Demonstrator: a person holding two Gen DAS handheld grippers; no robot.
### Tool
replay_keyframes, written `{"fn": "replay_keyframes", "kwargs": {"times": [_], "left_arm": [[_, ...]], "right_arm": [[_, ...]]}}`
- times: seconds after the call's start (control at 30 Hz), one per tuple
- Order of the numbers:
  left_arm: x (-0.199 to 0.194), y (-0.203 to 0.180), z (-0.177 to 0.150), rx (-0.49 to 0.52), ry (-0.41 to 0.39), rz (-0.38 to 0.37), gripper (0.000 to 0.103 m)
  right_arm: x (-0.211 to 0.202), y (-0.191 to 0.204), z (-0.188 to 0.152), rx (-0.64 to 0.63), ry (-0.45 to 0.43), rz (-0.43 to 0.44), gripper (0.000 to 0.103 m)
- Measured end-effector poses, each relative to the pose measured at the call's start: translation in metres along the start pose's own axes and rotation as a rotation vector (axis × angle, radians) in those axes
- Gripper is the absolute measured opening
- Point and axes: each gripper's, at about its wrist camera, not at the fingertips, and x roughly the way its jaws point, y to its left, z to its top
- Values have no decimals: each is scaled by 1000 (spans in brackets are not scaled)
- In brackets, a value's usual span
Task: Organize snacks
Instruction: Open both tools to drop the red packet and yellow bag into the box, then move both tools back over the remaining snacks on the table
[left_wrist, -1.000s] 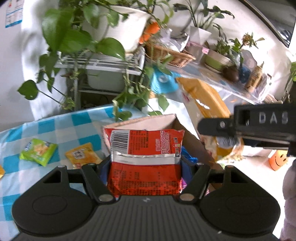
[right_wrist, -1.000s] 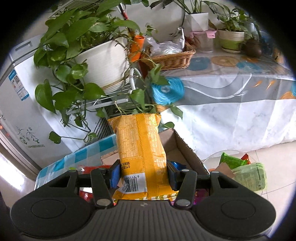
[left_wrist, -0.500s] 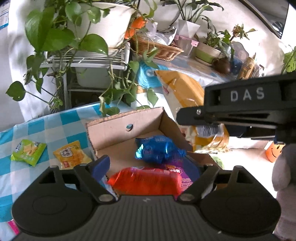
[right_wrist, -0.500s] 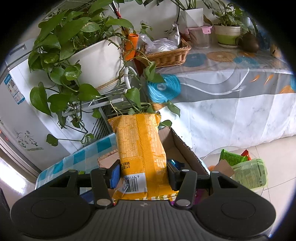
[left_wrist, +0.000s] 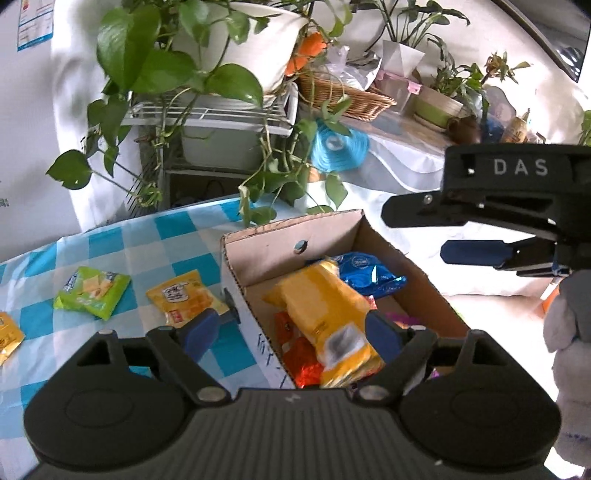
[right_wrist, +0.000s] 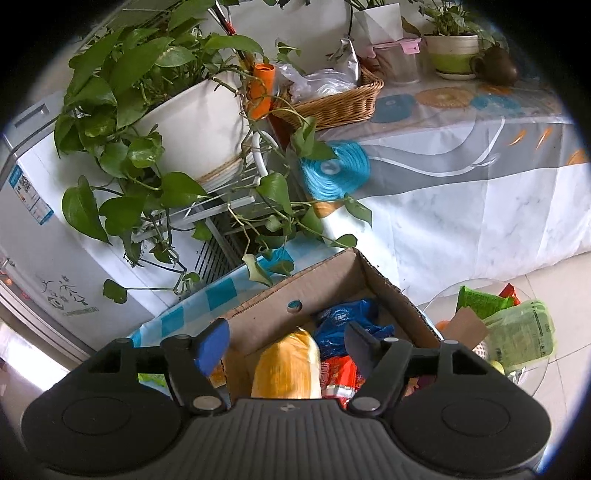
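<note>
An open cardboard box (left_wrist: 325, 232) stands on the blue-checked tablecloth. In it lie a big yellow bag (left_wrist: 325, 314), a red bag (left_wrist: 306, 362) and a blue bag (left_wrist: 365, 273). My left gripper (left_wrist: 291, 332) is open and empty above the box's near left wall. My right gripper (right_wrist: 284, 343) is open above the box, with the blurred yellow bag (right_wrist: 288, 365) below it; it also shows in the left wrist view (left_wrist: 476, 236), at the right above the box. A green packet (left_wrist: 92, 291) and a yellow packet (left_wrist: 184, 299) lie on the cloth left of the box.
A potted vine (left_wrist: 207, 55) on a white rack hangs over the table's far edge. A wicker basket (left_wrist: 343, 96) and pots stand on a side table behind. A glass bowl of packets (right_wrist: 506, 325) sits on the floor right of the box. Another yellow packet (left_wrist: 7, 339) lies at the far left.
My left gripper opened and dropped the red bag into the box. My right gripper then opened and the yellow bag fell into the box on top of it.
</note>
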Motion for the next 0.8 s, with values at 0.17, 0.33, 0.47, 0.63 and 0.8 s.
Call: {"fn": "replay_keyframes", "kwargs": {"times": [0.17, 0.33, 0.47, 0.63, 0.8], "left_arm": [[-5, 11, -4, 6, 14, 4, 86], [-9, 25, -3, 9, 14, 25, 86], [-12, 37, -3, 4, 19, 33, 86], [-18, 52, -5, 17, 22, 47, 86], [-21, 70, -8, 14, 37, 60, 86]], "right_arm": [[2, 4, -1, -16, 1, 0, 76], [5, 13, -3, -41, 10, 11, 77], [8, 18, -3, -56, 14, 19, 78], [9, 22, -3, -57, 17, 25, 80], [12, 27, -5, -78, 27, 38, 80]]}}
